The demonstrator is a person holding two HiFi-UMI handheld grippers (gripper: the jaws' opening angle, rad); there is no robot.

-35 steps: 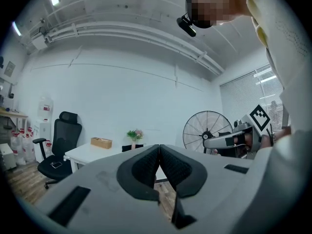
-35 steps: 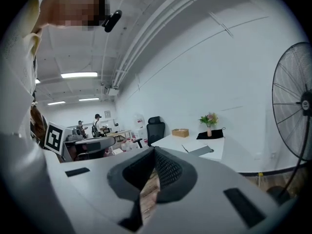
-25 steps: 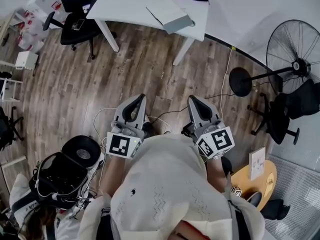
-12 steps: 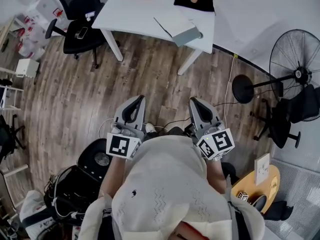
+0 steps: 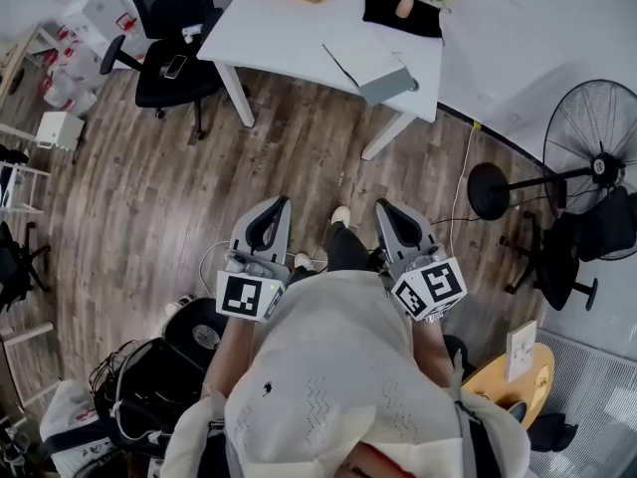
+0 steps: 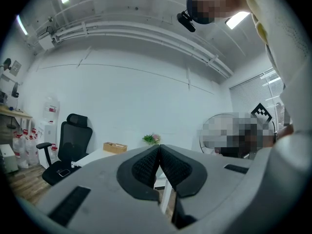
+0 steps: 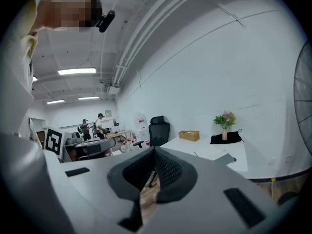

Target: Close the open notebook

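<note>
Since a second ago the white surface (image 5: 289, 30) has drawn nearer us; the open notebook (image 5: 370, 66) lies at its near edge; our left hand-held gripper (image 5: 282, 204) and right hand-held gripper (image 5: 382, 208) hover pressed together, empty, over wood floor (image 5: 149, 187); a fan (image 5: 595, 155) stands rightward.

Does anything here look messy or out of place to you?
Nothing is spilled or broken. Two small oddities: the notebook lies open at the near edge of the table, at a slant to it, and what looks like a phone sits on the seat of the black chair beside the table.
</note>
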